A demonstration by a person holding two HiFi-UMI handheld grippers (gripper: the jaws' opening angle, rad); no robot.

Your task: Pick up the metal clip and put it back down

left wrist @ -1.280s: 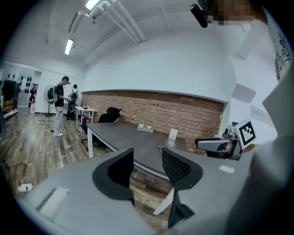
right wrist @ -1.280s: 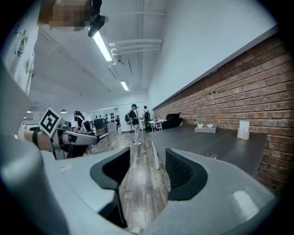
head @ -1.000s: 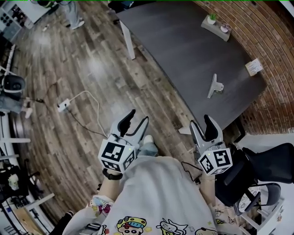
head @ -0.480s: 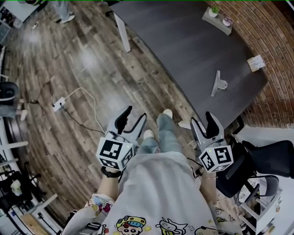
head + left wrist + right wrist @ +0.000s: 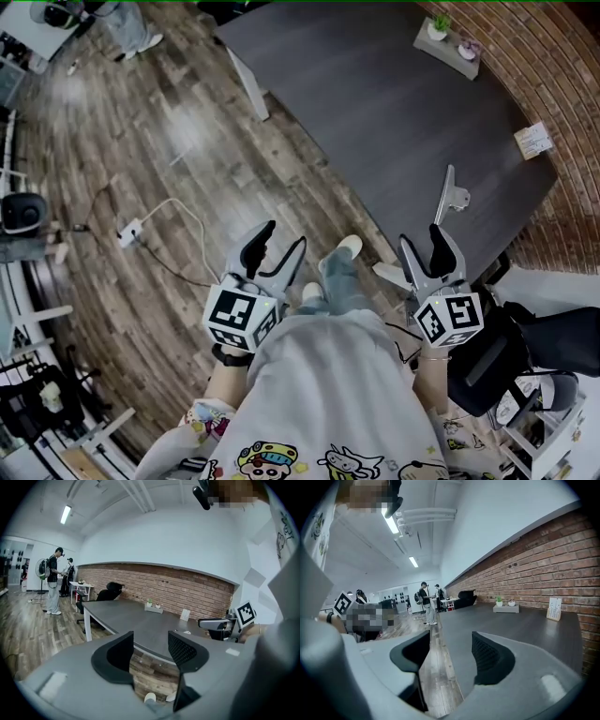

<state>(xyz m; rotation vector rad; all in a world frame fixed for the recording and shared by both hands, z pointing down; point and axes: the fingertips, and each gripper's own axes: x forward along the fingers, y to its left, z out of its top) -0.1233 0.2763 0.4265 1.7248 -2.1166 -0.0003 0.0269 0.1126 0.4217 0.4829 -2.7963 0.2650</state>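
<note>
**Both tongs released, clip alone near the tabletop's near edge**

You stand on the wood floor [image 5: 187, 141], just short of the dark tabletop [image 5: 375, 112]. You hold two tongs. Your left tongs [image 5: 284, 239] hang over bare floor. Your right tongs [image 5: 422, 239] reach the tabletop's near edge. Both sets of jaws stand apart and have just been opening, and nothing sits between them. The left gap frames floor and the table's edge, and the right gap frames floor and the tabletop's side edge.

To your left, one power strip [image 5: 131, 230] lies on the floor with its cable. To your right, one black chair [image 5: 544, 342] crowds the corner beside the right tongs.

The one metal clip [image 5: 452, 194] lies on the tabletop just beyond the right tongs and is not touching them. It sits close to the near edge, with bare surface all round it.

Farther right, one white card [image 5: 534, 141] stands by the brick wall [image 5: 562, 66]. At the far end, one tray [image 5: 448, 47] carries two small pots.

Only the head view shows the clip plainly. The left gripper view adds two people [image 5: 56, 585] standing far off, and the right gripper view shows the card [image 5: 554, 608] upright.
</note>
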